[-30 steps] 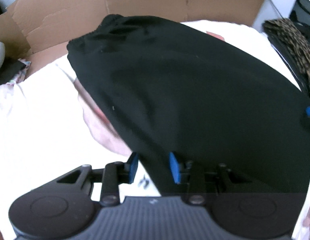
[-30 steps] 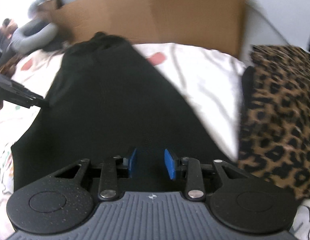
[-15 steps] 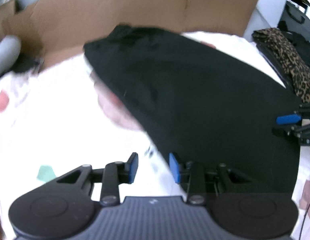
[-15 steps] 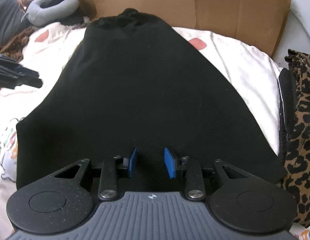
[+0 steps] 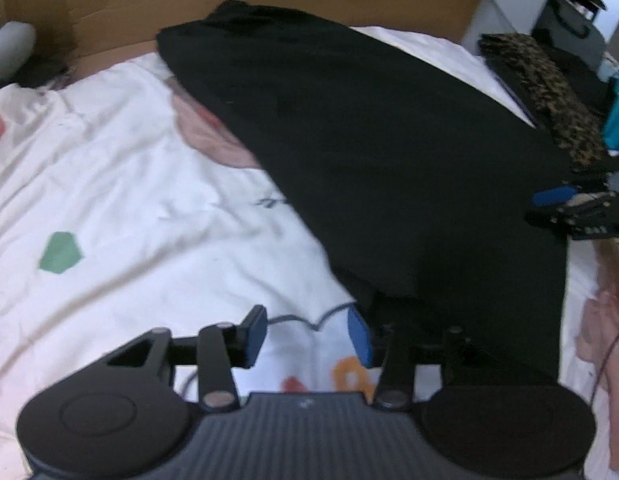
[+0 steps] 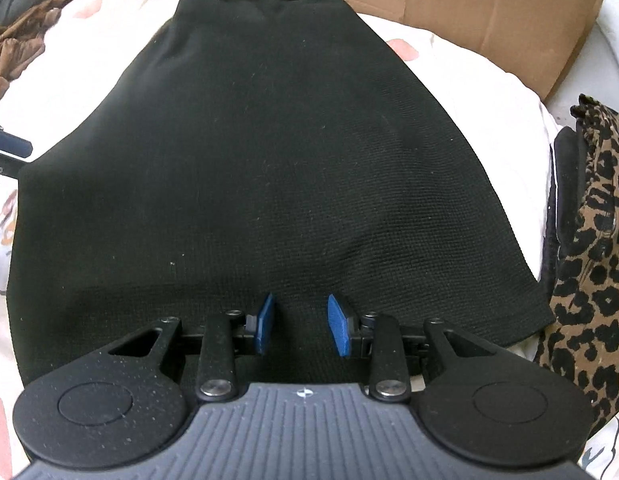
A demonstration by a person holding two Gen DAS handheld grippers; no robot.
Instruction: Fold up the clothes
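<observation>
Tongs, left (image 5: 305,336) and right (image 6: 301,326), are hovering parted and empty; black knit garment (image 6: 269,160), lying limp, is best pinched at hem corners.

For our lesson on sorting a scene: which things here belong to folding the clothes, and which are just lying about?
Belongs to the job:
black garment
left gripper, fingers apart
right gripper, fingers apart

Lying about:
leopard-print cloth
cardboard sheet
printed bedsheet
grey cushion
</observation>
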